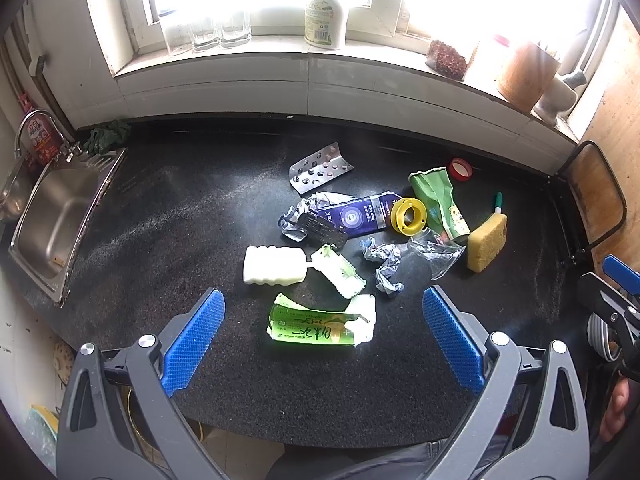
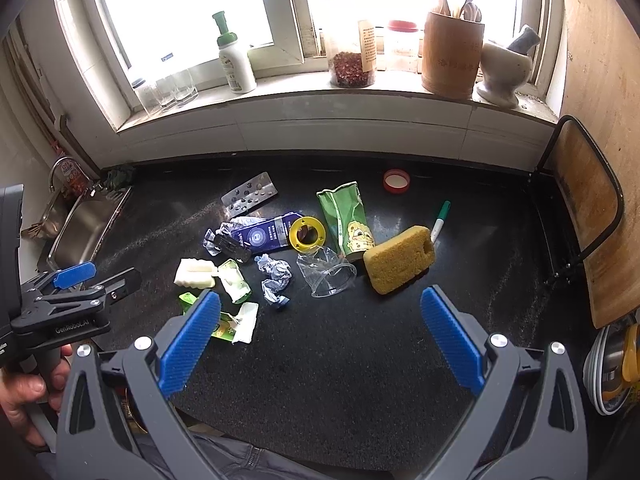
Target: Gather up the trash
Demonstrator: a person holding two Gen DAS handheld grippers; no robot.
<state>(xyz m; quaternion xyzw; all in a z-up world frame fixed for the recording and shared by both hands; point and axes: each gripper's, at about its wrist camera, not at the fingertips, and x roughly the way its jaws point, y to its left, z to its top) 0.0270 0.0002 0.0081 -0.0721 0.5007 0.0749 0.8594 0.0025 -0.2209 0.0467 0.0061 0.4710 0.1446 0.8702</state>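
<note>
Trash lies scattered on the black counter (image 1: 160,216): a green drink carton (image 1: 320,326), a small torn carton (image 1: 339,272), crumpled paper (image 1: 384,264), a clear plastic cup (image 1: 434,254), a purple pouch (image 1: 360,214), a pill blister (image 1: 320,168) and a green cartoon pouch (image 1: 440,200). My left gripper (image 1: 323,304) is open, its pads either side of the green carton and above it. My right gripper (image 2: 320,312) is open and empty above the counter's front, near the crumpled paper (image 2: 276,276) and plastic cup (image 2: 328,274).
A yellow sponge (image 2: 398,264), white sponge (image 1: 274,266), yellow tape reel (image 1: 408,216), marker (image 2: 440,220) and red lid (image 2: 396,181) also lie on the counter. A steel sink (image 1: 52,224) is at the left. Jars and a bottle stand on the windowsill (image 2: 304,96).
</note>
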